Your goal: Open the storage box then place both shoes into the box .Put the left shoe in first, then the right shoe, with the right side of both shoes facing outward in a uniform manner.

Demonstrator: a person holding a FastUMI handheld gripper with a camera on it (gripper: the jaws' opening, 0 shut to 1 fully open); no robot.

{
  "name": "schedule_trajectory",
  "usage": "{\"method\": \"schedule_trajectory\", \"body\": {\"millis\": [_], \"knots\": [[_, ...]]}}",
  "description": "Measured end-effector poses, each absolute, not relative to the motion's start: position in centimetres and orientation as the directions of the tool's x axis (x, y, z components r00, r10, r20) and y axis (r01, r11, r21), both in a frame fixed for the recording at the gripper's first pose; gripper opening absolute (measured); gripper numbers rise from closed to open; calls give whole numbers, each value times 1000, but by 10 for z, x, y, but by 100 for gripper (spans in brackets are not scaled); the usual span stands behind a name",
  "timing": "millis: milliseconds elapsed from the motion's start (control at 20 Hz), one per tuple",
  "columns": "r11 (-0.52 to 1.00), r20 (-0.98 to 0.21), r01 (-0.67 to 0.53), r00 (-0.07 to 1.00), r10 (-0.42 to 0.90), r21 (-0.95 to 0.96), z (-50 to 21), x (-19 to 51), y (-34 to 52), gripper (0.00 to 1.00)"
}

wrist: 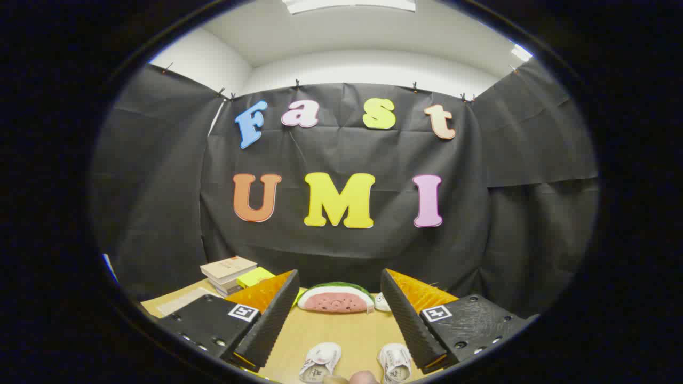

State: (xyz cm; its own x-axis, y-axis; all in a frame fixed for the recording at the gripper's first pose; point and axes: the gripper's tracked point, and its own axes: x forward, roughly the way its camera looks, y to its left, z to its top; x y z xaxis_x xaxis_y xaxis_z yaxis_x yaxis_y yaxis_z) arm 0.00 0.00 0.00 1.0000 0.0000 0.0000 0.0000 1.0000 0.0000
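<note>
Two small white shoes lie on the tan table between my fingers, low in the gripper view: one shoe nearer the left finger, the other shoe close to the right finger. My gripper is held above the table, open, with a wide gap and nothing between the fingers. The left finger and right finger frame the shoes without touching them. I cannot tell where the storage box stands.
A watermelon-slice toy lies beyond the fingers at the table's far side, a small white object beside it. A stack of books and a yellow pad sit at the far left. Black cloth walls enclose the table.
</note>
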Motion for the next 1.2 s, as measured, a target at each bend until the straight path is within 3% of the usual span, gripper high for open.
{"method": "schedule_trajectory", "body": {"millis": [800,1200], "knots": [[999,-37,26,999,-24,42,-12,2,-26,95],[992,-86,-114,989,118,53,-39,10,7,95]]}}
